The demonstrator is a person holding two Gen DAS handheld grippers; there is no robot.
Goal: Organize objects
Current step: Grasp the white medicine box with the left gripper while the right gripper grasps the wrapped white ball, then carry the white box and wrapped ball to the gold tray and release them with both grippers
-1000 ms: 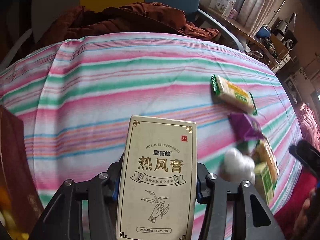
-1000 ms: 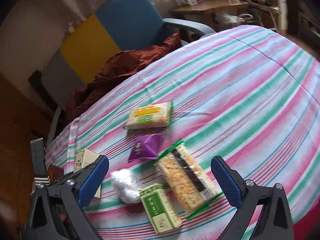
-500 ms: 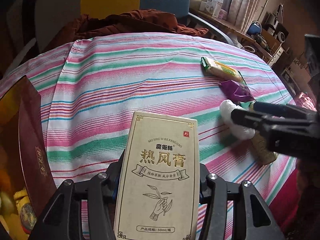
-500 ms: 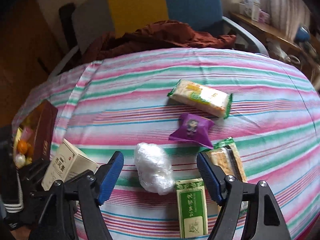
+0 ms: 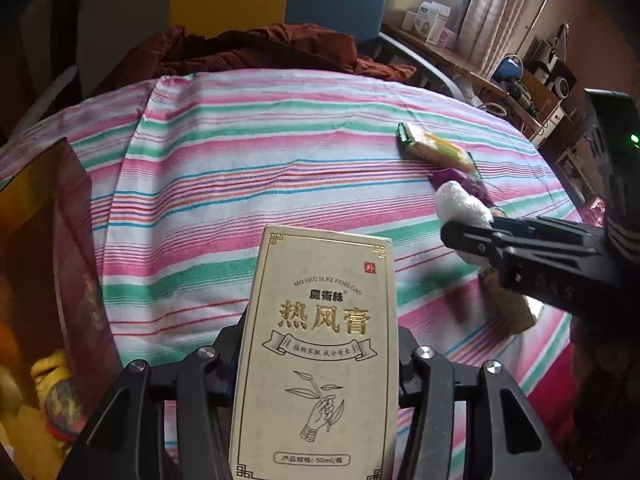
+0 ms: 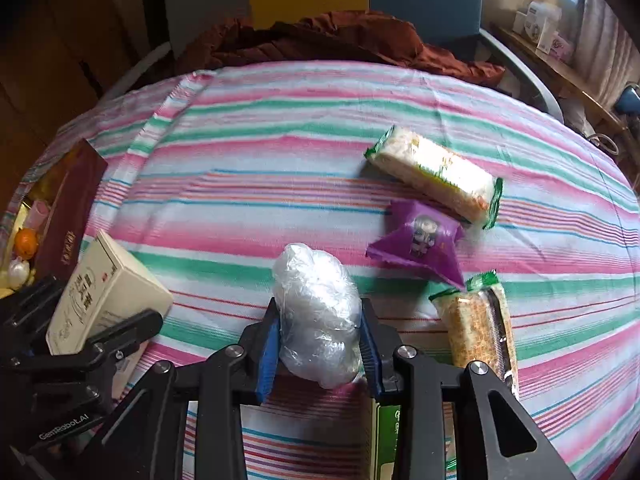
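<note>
My left gripper (image 5: pixel 318 344) is shut on a tall cream box (image 5: pixel 320 340) with gold lettering and holds it upright above the striped cloth. The right wrist view shows the same box (image 6: pixel 104 292) at the left, tilted in the left gripper. A white plastic-wrapped bundle (image 6: pixel 316 316) sits pinched between the blue pads (image 6: pixel 266 356) of my right gripper (image 6: pixel 318 344), which is shut on it just over the cloth. From the left wrist view the bundle (image 5: pixel 460 204) shows at the tip of the right gripper (image 5: pixel 464 236), at the right.
Beyond the bundle lie a yellow-green snack pack (image 6: pixel 436 176), a purple packet (image 6: pixel 420 240) and a cracker pack (image 6: pixel 480 324). A green box (image 6: pixel 386 432) lies partly under my right gripper. An open maroon box (image 5: pixel 80 280) with small items stands at the left edge. A chair with brown cloth (image 6: pixel 340 36) is behind.
My right gripper has rolled, come down over the white bundle and closed on it. The left gripper has carried the cream box leftward, bringing the maroon box into its view.
</note>
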